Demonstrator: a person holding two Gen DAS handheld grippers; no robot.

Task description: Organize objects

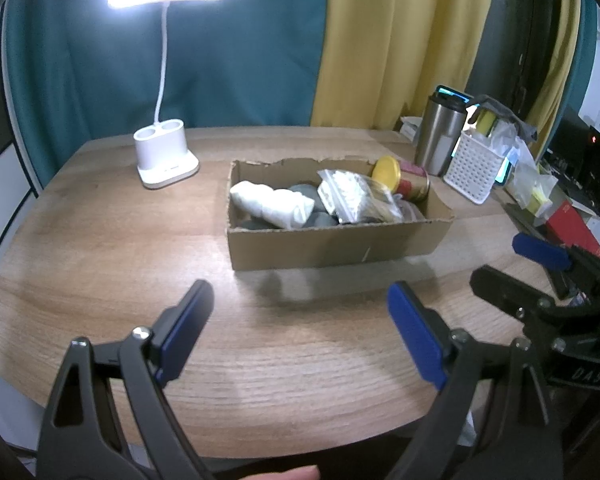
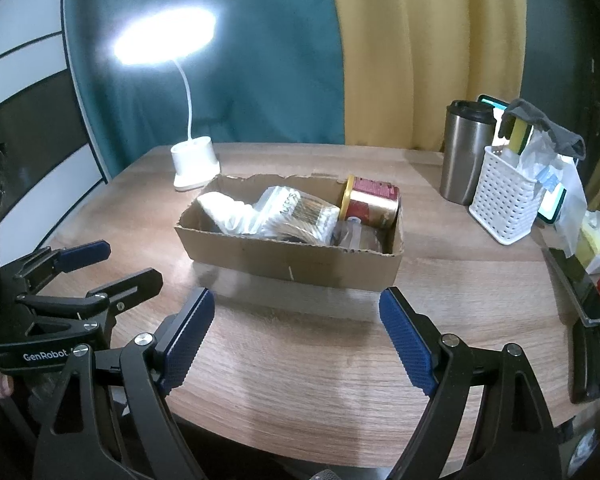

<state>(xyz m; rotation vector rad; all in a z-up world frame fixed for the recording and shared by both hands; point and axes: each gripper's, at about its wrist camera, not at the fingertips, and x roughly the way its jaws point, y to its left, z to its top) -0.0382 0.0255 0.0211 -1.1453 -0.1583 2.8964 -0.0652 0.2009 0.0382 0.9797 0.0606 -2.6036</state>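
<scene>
Both pairs of tongs hang low over the near edge of the desk (image 1: pixel 100 240), and nothing is in play yet. Dead ahead at twelve o'clock sits the cardboard box (image 1: pixel 332 240), already loaded: a white cloth bundle (image 1: pixel 272 202) at its nine o'clock end, clear zip bags (image 1: pixel 350 196) piled in the middle, and a red tin with a yellow lid (image 1: pixel 402 180) lying on its side at the three o'clock end. Looks like the box is the collection point, so everything loose has been gathered there.

Out at two o'clock, a steel tumbler (image 2: pixel 466 152) stands just beside a white perforated basket (image 2: pixel 508 200) stuffed with sponges and plastic. At ten o'clock the lit desk lamp (image 1: pixel 166 156) keeps the far corner.

Now the tongs. The left tongs (image 1: pixel 300 328) are spread wide, blue pads well apart, gripping nothing, touching nothing. The right tongs (image 2: pixel 296 332) match them: wide open, empty, clear of the wood. Both point at the box, so my read is that a pick from it, or a nudge of it, comes next.
</scene>
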